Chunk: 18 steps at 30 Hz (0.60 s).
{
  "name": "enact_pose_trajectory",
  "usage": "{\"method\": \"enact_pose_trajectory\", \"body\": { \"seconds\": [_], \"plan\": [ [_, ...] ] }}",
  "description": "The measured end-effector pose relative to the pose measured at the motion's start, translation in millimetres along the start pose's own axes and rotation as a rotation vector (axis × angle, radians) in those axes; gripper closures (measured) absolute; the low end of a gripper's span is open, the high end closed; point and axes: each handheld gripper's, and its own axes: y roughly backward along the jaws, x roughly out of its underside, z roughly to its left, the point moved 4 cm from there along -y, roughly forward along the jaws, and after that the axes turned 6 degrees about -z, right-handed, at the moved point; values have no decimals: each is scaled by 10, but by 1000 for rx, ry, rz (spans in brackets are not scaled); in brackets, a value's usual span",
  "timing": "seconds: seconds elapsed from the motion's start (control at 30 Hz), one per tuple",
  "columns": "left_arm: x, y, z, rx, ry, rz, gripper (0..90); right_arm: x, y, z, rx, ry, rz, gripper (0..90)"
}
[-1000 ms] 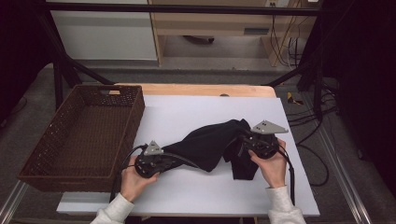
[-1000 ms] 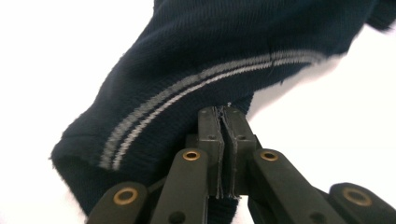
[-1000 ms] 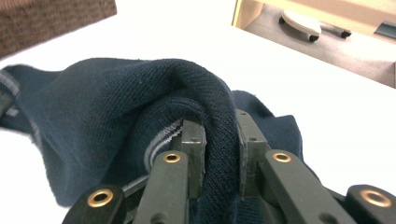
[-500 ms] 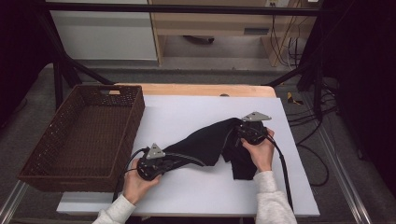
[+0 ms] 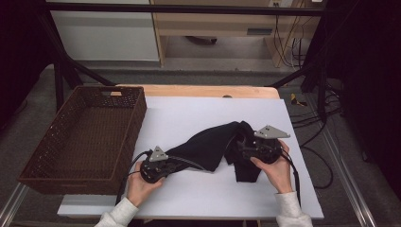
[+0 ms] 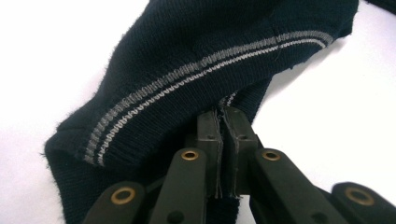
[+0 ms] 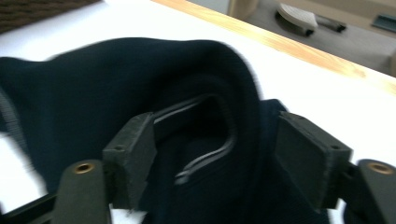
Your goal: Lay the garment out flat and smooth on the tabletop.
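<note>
A: Step: folding the navy knit garment (image 5: 213, 144), which is lying mid-table right of the wicker basket (image 5: 85, 137).

B: Left gripper (image 6: 223, 116) is pinching its striped hem. Right gripper (image 7: 215, 154) has just been opening, jaws apart around a fold.

A: Next, probably regrip and smooth.

Dark knit garment (image 6: 187, 70) cut off at the top and bottom edges of the left gripper view, its pinched edge hidden between the closed jaws, garment blurred in the right gripper view, wicker basket (image 5: 85, 137) hiding the table's left edge
</note>
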Motion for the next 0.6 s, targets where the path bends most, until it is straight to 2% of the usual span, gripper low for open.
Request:
{"method": "enact_pose_trajectory", "body": {
  "seconds": [0.13,0.27,0.3,0.4,0.43,0.53,0.6],
  "plan": [
    [10,1,1,1,0,-5,854,81,10,213,-65,-8,-2,247],
    [17,0,-5,-3,-3,-11,853,184,-79,428,-120,-26,5,229],
    [16,1,-7,-3,-4,-10,853,213,-111,481,-128,-34,12,225],
    [17,0,-11,-7,-7,-10,853,273,-204,620,-145,-19,41,211],
    [16,0,-13,-7,-9,-9,854,290,-233,679,-160,-31,45,204],
    [15,0,-17,-11,-14,-9,854,331,-336,839,-197,-15,64,194],
    [15,0,-17,-11,-15,-8,855,352,-406,901,-189,-9,72,201]
  ]
}}
